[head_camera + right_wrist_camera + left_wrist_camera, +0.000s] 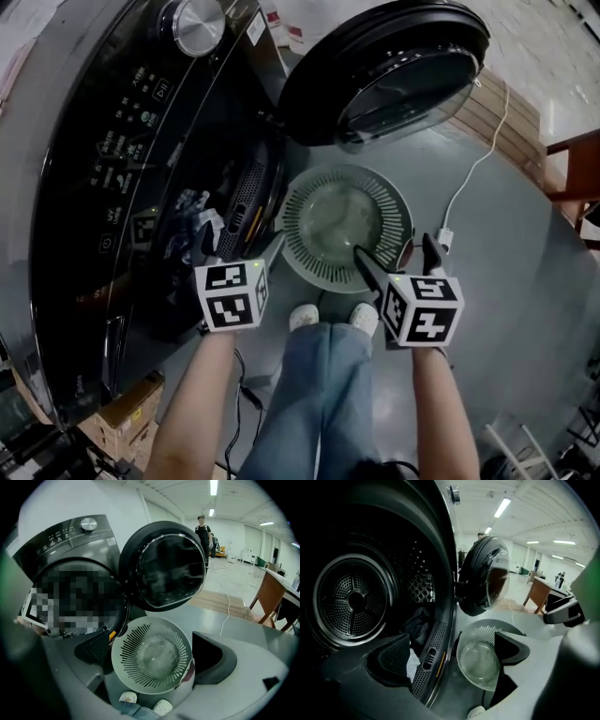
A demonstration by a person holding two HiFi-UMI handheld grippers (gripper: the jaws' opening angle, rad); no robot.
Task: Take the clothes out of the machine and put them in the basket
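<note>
Positioning is as follows: the left claw [230, 246] sits at the mouth of the machine [103, 159], jaws apart and empty, aimed toward the clothes [192, 217] lying at the front lip of the drum. The right claw [396, 255] hangs over the basket [298, 202], jaws likewise apart with nothing gripped.

The basket stands on the floor just beside the drum opening and below the swung-open door [384, 70]. This placement probably keeps the carry from drum to basket short and the door clear of the path. No clothes lie in the basket, so the task appears to be at its first pick.

View differences:
- The left gripper view looks into the drum [354, 599]. It separates a dark garment [418, 624] from a white piece [411, 663] against the perforated rim, where the head view shows only one bundle.
- The right gripper view shows the basket's slotted wall and bare bottom, but not the drum interior.
</note>
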